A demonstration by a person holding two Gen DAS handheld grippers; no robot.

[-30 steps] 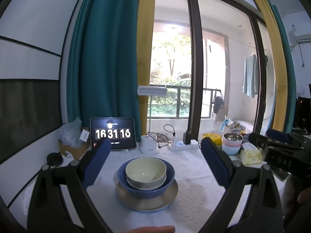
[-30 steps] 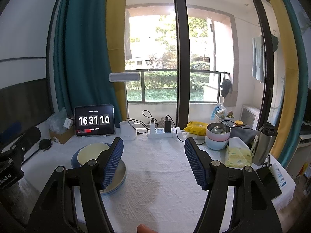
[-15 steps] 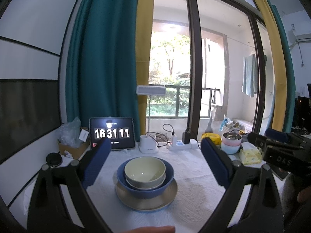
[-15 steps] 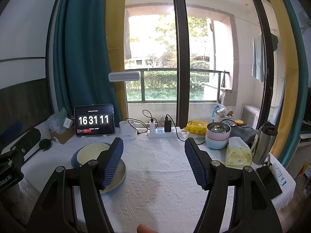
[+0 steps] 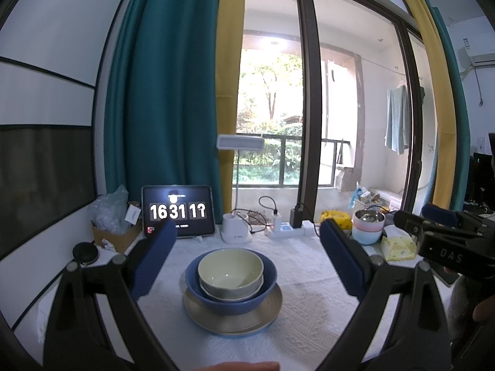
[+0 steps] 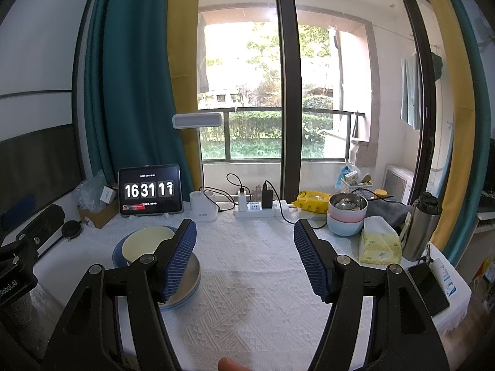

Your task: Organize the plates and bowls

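Note:
A pale green bowl [image 5: 230, 270] sits nested in a blue bowl [image 5: 263, 290], which stands on a beige plate [image 5: 269, 315] with a blue rim on the white tablecloth. My left gripper [image 5: 247, 247] hovers open in front of this stack, its blue pads wide on either side and clear of it. In the right wrist view the same stack [image 6: 145, 242] lies at the left, partly hidden behind the left finger [image 6: 181, 259]. My right gripper [image 6: 244, 253] is open over bare cloth with nothing between its pads.
Along the back stand a tablet clock [image 6: 150, 190], a white lamp base [image 6: 202, 207], a power strip [image 6: 260, 208] with cables, and stacked pink and blue bowls [image 6: 346, 216]. A tissue pack [image 6: 379, 244], steel flask [image 6: 420, 227] and phone [image 6: 428, 287] crowd the right edge.
None of the dishes or grippers has moved; only the digits on the tablet clock have advanced.

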